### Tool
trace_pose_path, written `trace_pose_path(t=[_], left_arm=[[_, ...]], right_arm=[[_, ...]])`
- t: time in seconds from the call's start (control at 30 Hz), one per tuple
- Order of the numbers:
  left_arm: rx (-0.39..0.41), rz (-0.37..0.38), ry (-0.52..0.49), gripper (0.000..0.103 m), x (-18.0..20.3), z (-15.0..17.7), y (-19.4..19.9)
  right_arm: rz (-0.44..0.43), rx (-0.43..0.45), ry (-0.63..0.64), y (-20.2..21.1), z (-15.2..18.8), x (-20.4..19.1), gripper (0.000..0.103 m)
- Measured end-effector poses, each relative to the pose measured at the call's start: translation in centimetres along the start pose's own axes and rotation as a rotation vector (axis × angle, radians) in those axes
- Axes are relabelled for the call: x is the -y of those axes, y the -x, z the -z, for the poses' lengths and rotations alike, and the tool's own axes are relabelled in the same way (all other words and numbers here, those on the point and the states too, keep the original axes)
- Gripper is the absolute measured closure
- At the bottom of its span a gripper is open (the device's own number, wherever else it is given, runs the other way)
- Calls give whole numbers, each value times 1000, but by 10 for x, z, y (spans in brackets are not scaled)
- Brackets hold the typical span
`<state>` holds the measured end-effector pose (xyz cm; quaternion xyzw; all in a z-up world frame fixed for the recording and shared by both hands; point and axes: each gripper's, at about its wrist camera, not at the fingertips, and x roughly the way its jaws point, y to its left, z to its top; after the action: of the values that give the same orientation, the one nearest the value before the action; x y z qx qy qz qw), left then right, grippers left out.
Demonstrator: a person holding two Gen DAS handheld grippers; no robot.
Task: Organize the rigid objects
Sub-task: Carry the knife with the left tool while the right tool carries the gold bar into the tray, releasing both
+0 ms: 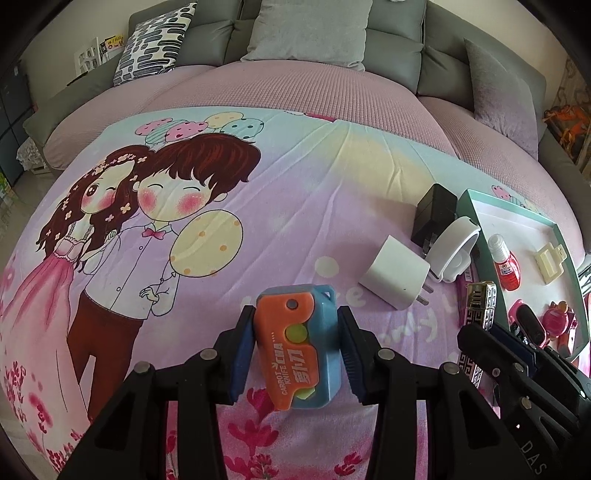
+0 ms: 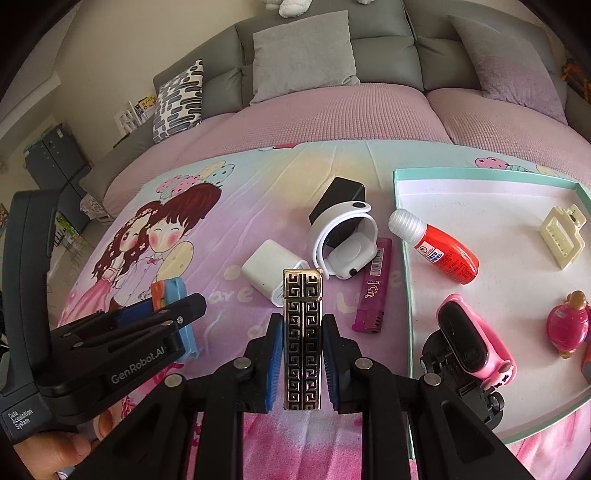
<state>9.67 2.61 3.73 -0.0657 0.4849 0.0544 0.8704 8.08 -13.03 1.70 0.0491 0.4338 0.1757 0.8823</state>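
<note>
I see grey sofa (image 2: 325,26) behind, grey cushions (image 2: 303,55), patterned pillow (image 2: 179,101). Pink cover (image 1: 295,85), cartoon sheet (image 1: 147,229) in front. Cream wall (image 2: 129,44), dark cabinet (image 2: 55,158) left. Daylight.

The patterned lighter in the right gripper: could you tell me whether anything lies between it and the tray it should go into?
The patterned lighter, shut in the right gripper, has a purple lighter on the blanket between it and the tray. Just inside the tray's near wall sit a pink watch and a red bottle.
</note>
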Motion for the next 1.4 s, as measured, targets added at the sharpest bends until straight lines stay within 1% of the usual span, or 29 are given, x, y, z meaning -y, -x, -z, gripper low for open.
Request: trace_pose_path(t=[0.33,0.47,0.7,0.9,1.0,1.1,1.4], left_arm=[[75,23,17,60,-4,-5,26],[103,29,20,60,-5,-7,36],[117,42,19,60,-3,-9,42],[142,62,6,60,5,-11,52],[153,76,-9,60,13,-14,57],[162,102,-36,60,27,-16,62],[171,169,-149,60,84,-26,69]], right_arm=[[-4,62,-6,19,-5,-1,81],[-4,62,-8,20,-6,0,81],[-5,75,-12,23,-6,1,81],[1,118,-31,37,-10,8,81],[9,157,-49,50,-14,18,81],[39,188,-84,61,-16,33,81],[175,236,-228,83,-15,99,81]])
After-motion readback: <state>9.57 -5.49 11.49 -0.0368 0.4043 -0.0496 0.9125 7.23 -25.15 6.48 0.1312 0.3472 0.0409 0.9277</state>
